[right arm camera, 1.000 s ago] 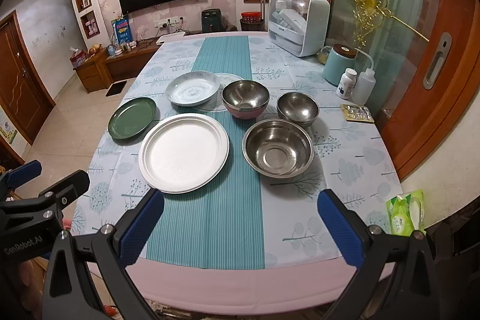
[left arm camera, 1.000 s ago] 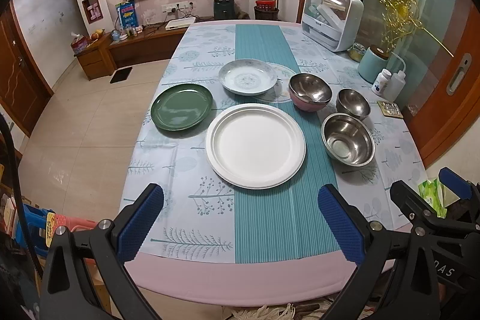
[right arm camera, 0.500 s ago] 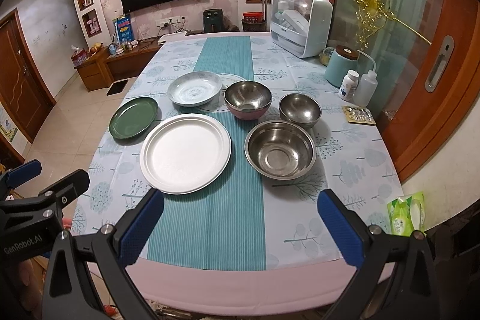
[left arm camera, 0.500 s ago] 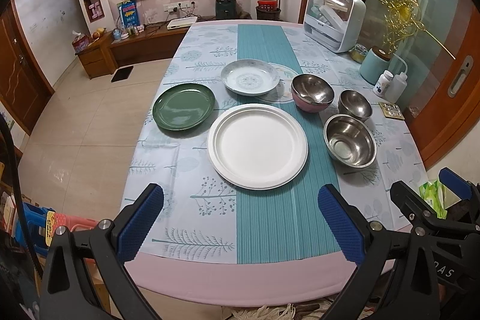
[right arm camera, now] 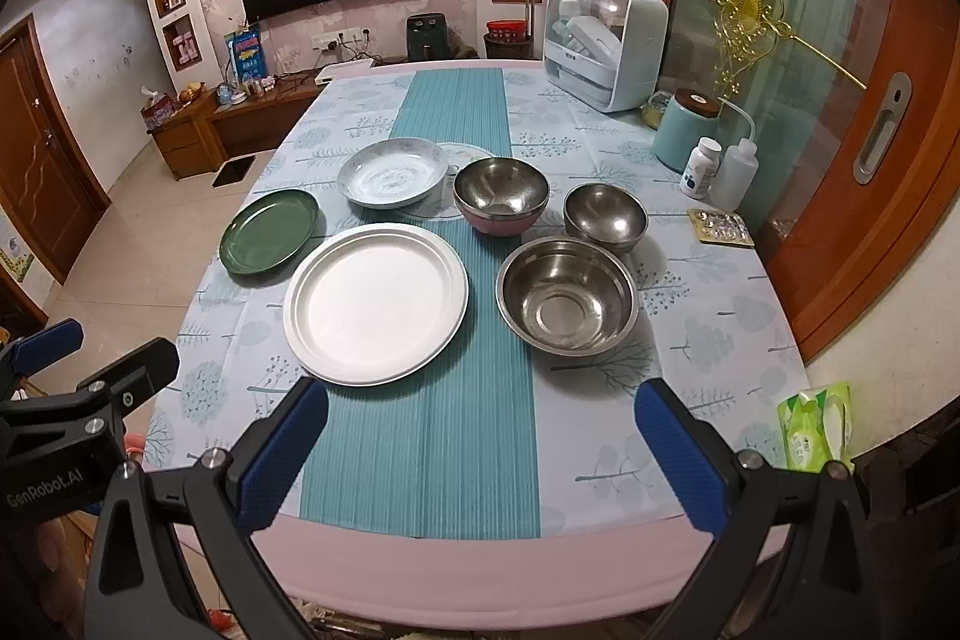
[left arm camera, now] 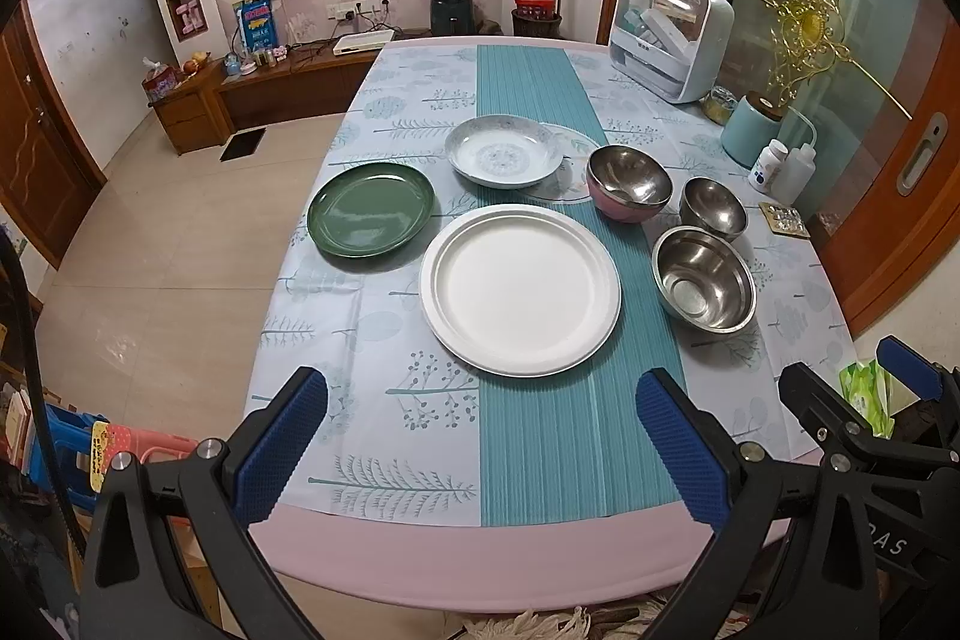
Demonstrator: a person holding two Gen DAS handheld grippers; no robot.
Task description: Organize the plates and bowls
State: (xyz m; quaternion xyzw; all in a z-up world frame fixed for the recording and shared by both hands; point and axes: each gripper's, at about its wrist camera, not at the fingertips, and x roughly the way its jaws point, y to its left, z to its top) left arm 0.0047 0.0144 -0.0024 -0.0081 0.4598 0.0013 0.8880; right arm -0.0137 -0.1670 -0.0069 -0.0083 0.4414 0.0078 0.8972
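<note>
Fingertips of the left gripper (left arm camera: 480,451) and of the right gripper (right arm camera: 480,451) are spread wide with nothing between them, both held back over the near pink edge of the table (left arm camera: 468,562), well apart from the crockery. No plate or bowl is touched or stacked; the task is judged to be at its opening step.

Plates, left half of the cloth: a large round white plate (left arm camera: 519,290) nearest, a glossy green plate (left arm camera: 370,209) beyond it to the left, and a pale patterned shallow plate (left arm camera: 504,158) farther back, partly overlapping a flat round mat (left arm camera: 573,172).

Bowls, right half: a large stainless-steel bowl (right arm camera: 567,294) nearest, a small steel bowl (right arm camera: 605,217) behind it, and a steel-lined bowl with a pink outer wall (right arm camera: 500,196) beside the patterned plate.

The next move is judged to call for an advance toward one piece, probably a smaller plate or bowl to be set on or in a larger one. A thin rim must be pinched squarely; smooth glaze and steel may slip.
</note>
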